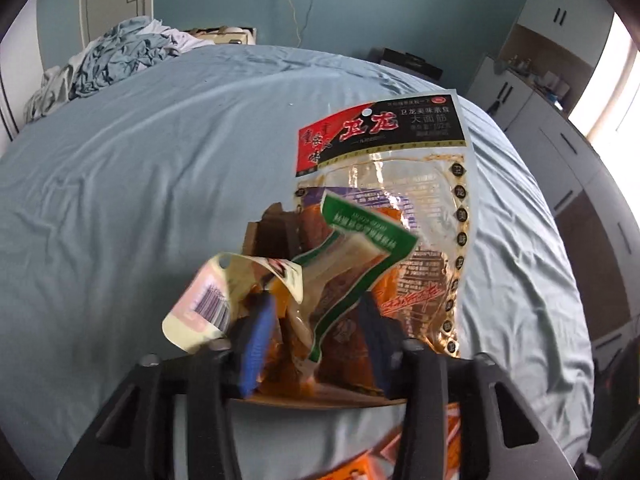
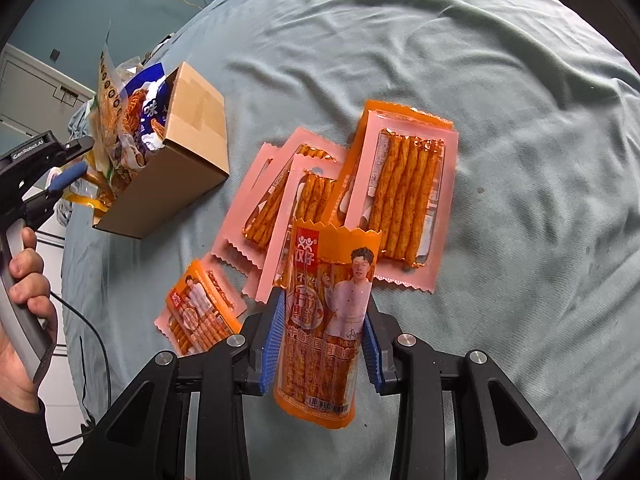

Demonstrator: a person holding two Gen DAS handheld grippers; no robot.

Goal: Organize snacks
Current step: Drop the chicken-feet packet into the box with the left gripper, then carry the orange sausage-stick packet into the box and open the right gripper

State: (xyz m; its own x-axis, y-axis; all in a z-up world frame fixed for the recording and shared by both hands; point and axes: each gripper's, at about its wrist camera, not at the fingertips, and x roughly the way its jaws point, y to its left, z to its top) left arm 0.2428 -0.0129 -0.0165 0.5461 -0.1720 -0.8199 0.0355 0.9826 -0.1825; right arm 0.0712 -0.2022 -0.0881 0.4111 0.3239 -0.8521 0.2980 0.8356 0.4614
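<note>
1. While the right gripper pinches an upright orange snack pack, its long axis runs along the fingers.
2. The left gripper stands spread, jaws parted over packets in the cardboard box, pads pressing nothing.
3. That box lies left of the held pack, nearer the left hand.
4. Loose pink packs lie on the bedsheet between.

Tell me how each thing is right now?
Cardboard box: open, crammed with snack bags.
Left gripper: open, over the box.
Right gripper: shut on an orange snack pack, held upright.
Other orange packs: lying loose and overlapping on the bed.
</note>
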